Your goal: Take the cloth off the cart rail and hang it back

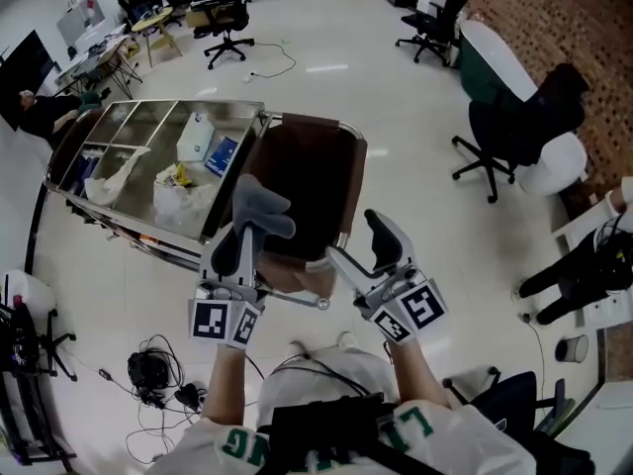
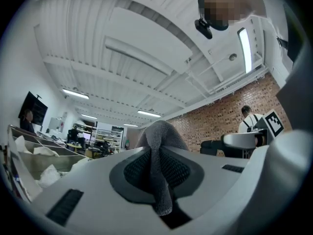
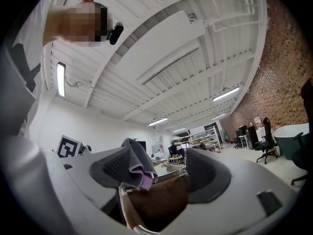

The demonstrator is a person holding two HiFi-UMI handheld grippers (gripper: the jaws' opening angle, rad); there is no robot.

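Observation:
My left gripper (image 1: 247, 228) is shut on a grey cloth (image 1: 260, 204), whose bunched end stands up out of the jaws. In the left gripper view, the grey cloth (image 2: 161, 137) runs as a pinched strip between the dark pads of the left gripper (image 2: 157, 170), which points up at the ceiling. My right gripper (image 1: 368, 250) stands open to the right of it, above the cart's chrome rail (image 1: 300, 298). In the right gripper view, the cloth (image 3: 135, 161) shows against the left finger of the right gripper (image 3: 166, 169); nothing is pressed between the jaws. A brown panel (image 1: 309, 184) fills the rail frame.
The steel cart tray (image 1: 119, 127) holds a white bag (image 1: 183, 191) and boxes (image 1: 198, 137). Cables and a headset (image 1: 148, 369) lie on the floor at the left. Office chairs (image 1: 499, 132) and a seated person's legs (image 1: 574, 270) are at the right.

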